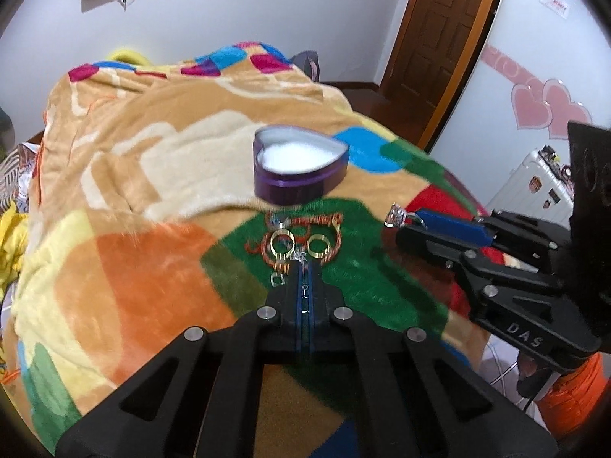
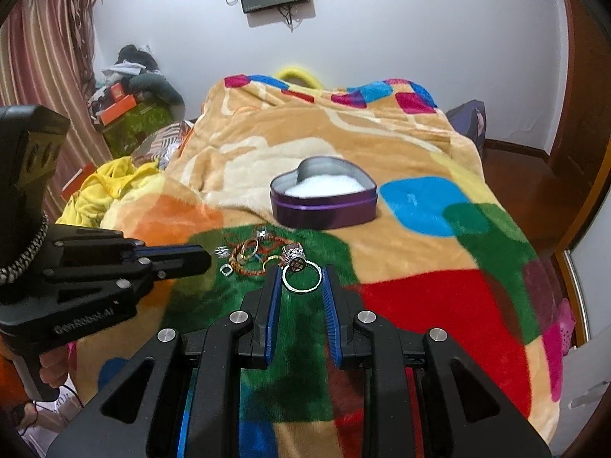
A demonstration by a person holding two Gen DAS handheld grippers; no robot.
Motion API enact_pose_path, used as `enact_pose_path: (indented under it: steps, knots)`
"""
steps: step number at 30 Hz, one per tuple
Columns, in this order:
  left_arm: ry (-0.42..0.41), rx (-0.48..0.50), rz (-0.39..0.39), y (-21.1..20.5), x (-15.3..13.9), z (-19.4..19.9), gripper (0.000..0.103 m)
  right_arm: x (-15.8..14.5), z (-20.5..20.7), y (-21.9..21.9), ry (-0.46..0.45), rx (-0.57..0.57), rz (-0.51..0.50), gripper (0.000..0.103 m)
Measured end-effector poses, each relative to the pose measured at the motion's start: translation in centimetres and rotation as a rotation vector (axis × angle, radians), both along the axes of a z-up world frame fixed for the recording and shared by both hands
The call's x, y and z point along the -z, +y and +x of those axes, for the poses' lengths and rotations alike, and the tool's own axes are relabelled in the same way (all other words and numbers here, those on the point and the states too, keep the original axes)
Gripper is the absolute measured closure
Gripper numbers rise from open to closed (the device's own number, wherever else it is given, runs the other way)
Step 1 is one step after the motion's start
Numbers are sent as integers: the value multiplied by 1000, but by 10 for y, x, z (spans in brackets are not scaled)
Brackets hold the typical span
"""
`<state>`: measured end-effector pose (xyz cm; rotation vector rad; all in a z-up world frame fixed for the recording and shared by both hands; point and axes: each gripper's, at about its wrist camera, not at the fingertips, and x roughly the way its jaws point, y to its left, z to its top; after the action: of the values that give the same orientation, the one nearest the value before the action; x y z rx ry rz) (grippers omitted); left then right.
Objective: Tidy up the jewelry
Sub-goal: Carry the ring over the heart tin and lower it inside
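in the left wrist view the left gripper (image 1: pixel 303 267) sits low in the middle of the frame, its two fingers pressed together on a thin silver earring (image 1: pixel 304 293) whose hook shows in the narrow slit between the blue pads. just above its tips lies the jewelry pile (image 1: pixel 301 238): gold rings, a twisted orange-red cord and small silver pieces on a green patch of the patchwork blanket (image 1: pixel 152 267). higher, near the centre of the frame, stands the purple heart-shaped tin (image 1: pixel 299 183), lid off, white padding inside. at the right edge the right gripper (image 1: pixel 414 221) carries a silver ring (image 1: pixel 397 216) at its tips. in the right wrist view that ring (image 2: pixel 301 276) stands at centre frame between the right gripper's (image 2: pixel 301 278) blue pads (image 2: pixel 329 305), its band touching both, so the fingers pinch it across a wide gap. the tin (image 2: pixel 324 210) lies above it, the pile (image 2: pixel 259 253) to its upper left.
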<state>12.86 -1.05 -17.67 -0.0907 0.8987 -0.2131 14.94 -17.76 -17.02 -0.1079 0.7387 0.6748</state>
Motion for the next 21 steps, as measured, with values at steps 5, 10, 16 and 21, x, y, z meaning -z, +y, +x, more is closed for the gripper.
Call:
enact_pose_path:
  steps: [5,10,16,21]
  knots:
    - [-59,-5,-1,3,-24,3,102,-9,2,-2,-26,10,17,84]
    - [-116,-19,23,3,-39,11,102,-16,9,-2,-50,20,25,84]
    - [-157,-20,12,5,-51,26,102,-27,20,-4,-83,39,38,84]
    - [-183,-12,7,5,-57,39,102,-32,34,-3,-99,58,56,84]
